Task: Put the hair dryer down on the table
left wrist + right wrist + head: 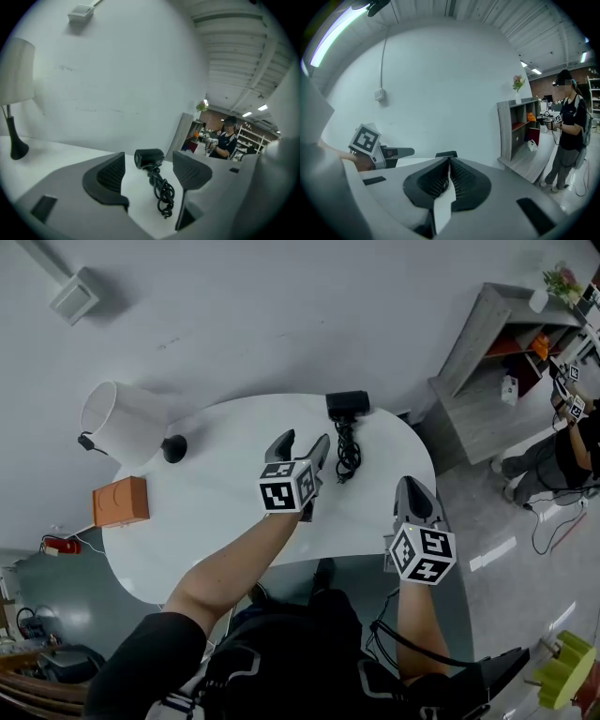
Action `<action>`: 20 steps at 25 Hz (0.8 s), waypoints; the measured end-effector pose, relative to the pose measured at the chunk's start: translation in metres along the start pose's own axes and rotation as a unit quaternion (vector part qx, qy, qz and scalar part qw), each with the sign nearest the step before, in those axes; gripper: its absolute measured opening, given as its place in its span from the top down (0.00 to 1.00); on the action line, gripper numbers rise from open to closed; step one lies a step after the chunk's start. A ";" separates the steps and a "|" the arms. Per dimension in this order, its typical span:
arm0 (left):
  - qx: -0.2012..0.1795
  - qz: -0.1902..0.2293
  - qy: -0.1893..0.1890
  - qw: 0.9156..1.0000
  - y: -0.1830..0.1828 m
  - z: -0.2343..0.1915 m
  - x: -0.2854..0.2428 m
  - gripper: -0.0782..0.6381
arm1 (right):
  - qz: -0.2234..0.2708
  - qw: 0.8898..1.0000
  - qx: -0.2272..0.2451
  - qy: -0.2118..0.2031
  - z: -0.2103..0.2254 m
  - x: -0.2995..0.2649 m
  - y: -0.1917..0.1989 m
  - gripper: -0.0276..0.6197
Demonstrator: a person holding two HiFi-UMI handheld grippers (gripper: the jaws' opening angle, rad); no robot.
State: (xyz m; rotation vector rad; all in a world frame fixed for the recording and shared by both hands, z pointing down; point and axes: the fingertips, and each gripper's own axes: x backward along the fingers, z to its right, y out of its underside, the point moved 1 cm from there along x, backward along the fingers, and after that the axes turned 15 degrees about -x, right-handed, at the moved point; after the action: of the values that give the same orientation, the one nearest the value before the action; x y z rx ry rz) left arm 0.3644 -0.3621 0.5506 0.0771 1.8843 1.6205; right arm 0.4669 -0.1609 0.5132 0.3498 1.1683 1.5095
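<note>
Over the table's [216,512] near right edge, right gripper [412,486], jaws pressed together, empty. Above the table's middle, left gripper [305,442], jaws spread wide, nothing between. At the table's far edge, hair dryer [347,405] lying flat, cord [348,454] bunched toward the table's middle, untouched by either gripper.

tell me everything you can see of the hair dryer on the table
The hair dryer is black and looks like matte plastic. Its short, stubby body lies on the white table near the far edge; its handle can't be made out. Its black cord is looped into a loose bundle that trails toward the person and ends in a plug. Only the table touches it. The open left gripper is close by but looks clear of it.
</note>
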 end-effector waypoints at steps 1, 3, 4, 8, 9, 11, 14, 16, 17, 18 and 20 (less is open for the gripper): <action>0.007 0.020 0.012 1.000 -0.006 -0.001 0.012 0.45 | 0.001 1.000 0.005 -0.007 -0.008 0.000 -0.002 0.92; 0.012 0.054 0.028 0.998 -0.016 -0.007 0.034 0.51 | 0.005 0.999 0.025 -0.024 -0.028 -0.002 -0.007 0.92; 0.008 0.066 0.029 0.997 -0.020 -0.013 0.044 0.53 | 0.007 0.999 0.036 -0.033 -0.038 -0.003 -0.009 0.92; 0.009 0.097 0.051 0.994 -0.030 -0.030 0.082 0.64 | 0.017 0.996 0.061 -0.060 -0.076 -0.010 -0.021 0.92; 0.018 0.102 0.066 0.992 -0.031 -0.031 0.089 0.66 | 0.020 0.996 0.064 -0.064 -0.084 -0.011 -0.023 0.92; 0.015 0.112 0.081 0.990 -0.034 -0.034 0.106 0.70 | 0.022 0.995 0.070 -0.072 -0.101 -0.012 -0.025 0.92; 0.008 0.131 0.083 0.988 -0.040 -0.043 0.136 0.80 | 0.023 0.992 0.083 -0.091 -0.133 -0.010 -0.024 0.92; 0.032 0.137 0.102 0.985 -0.041 -0.046 0.155 0.81 | 0.026 0.989 0.088 -0.113 -0.157 -0.009 -0.025 0.92; 0.050 0.134 0.117 0.983 -0.040 -0.046 0.162 0.83 | 0.026 0.988 0.085 -0.127 -0.169 -0.009 -0.026 0.92; 0.062 0.133 0.130 0.981 -0.038 -0.046 0.170 0.84 | 0.026 0.987 0.080 -0.140 -0.181 -0.009 -0.026 0.92; 0.052 0.143 0.138 0.979 -0.039 -0.049 0.189 0.88 | 0.025 0.984 0.075 -0.158 -0.205 -0.009 -0.027 0.92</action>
State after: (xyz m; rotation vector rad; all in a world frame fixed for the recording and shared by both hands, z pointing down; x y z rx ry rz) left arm 0.2045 -0.3305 0.4359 0.1822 2.2558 1.7963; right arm 0.3313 -0.2688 0.4005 0.6999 1.0274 1.3526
